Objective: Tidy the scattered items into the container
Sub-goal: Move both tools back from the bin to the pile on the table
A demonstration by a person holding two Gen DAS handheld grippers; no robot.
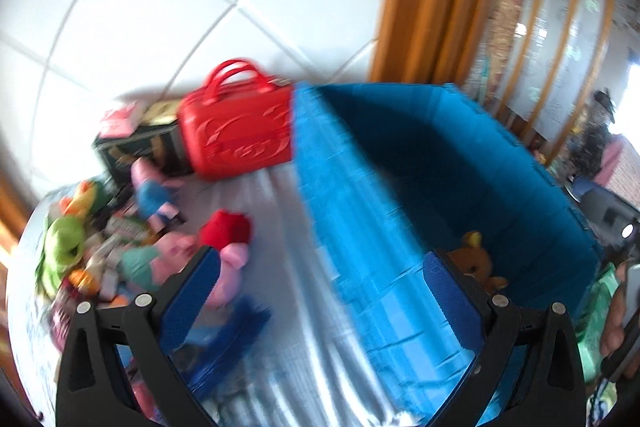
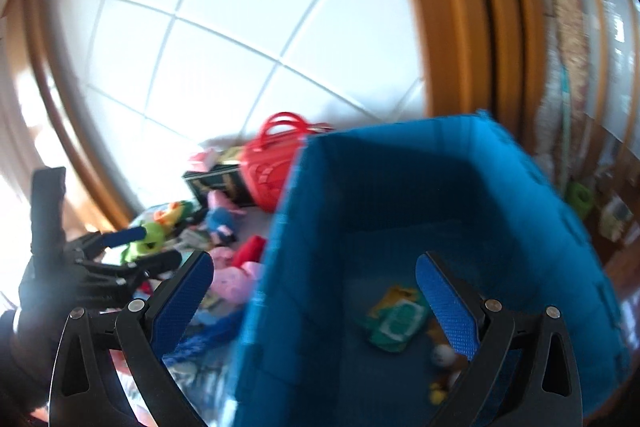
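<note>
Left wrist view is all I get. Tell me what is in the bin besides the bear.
Observer: A green packet lies on the floor of the bin.
Operator: Report the right gripper.
Observer: The right gripper is open and empty, with one finger above the bin's inside.
Operator: Check my left gripper from outside.
Observer: The left gripper is open beside the toy pile, holding nothing.
</note>
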